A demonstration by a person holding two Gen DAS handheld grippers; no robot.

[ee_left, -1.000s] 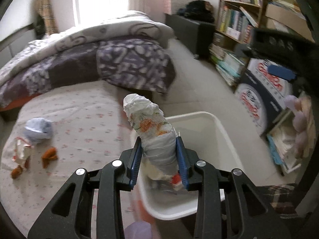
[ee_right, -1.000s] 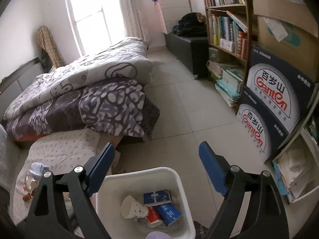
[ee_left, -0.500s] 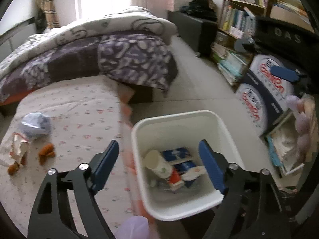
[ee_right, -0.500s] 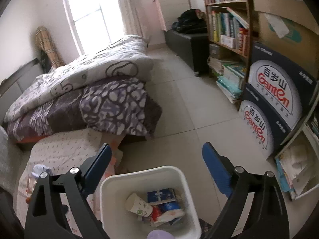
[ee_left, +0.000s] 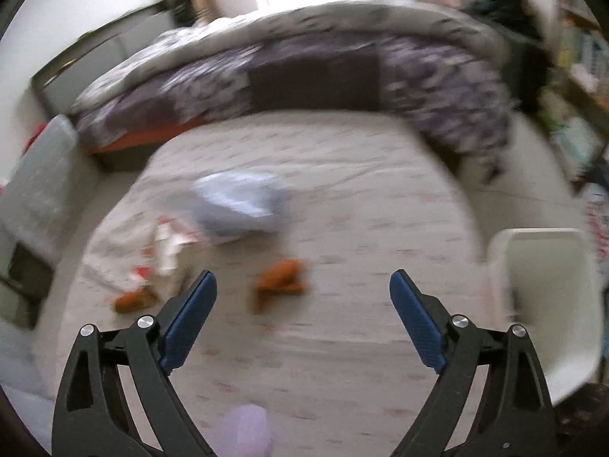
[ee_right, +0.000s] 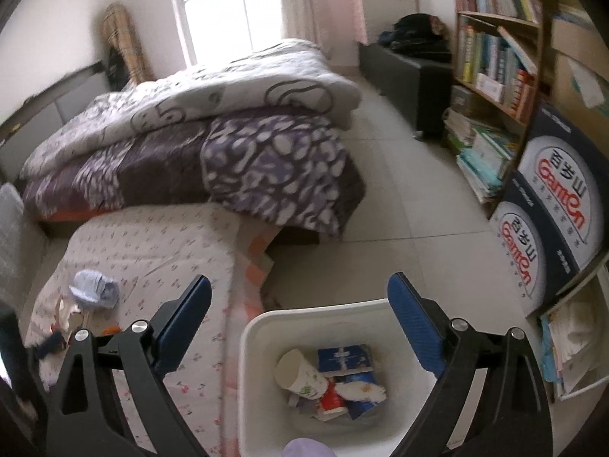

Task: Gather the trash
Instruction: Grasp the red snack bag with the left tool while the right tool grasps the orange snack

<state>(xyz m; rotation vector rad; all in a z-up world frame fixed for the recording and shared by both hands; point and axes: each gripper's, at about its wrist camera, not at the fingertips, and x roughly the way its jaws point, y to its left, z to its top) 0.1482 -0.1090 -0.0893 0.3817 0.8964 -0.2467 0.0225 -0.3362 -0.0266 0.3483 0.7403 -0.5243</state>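
Bedside white bin point(ee_right: 262, 327): paper cup point(ee_right: 298, 375), blue packs point(ee_right: 344, 358), wrappers inside.

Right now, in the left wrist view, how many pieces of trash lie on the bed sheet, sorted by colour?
orange-brown scraps: 2
pale blue crumpled wad: 1
white-and-red wrapper: 1
Total: 4. The picture is blurred, so smaller bits may be missed.
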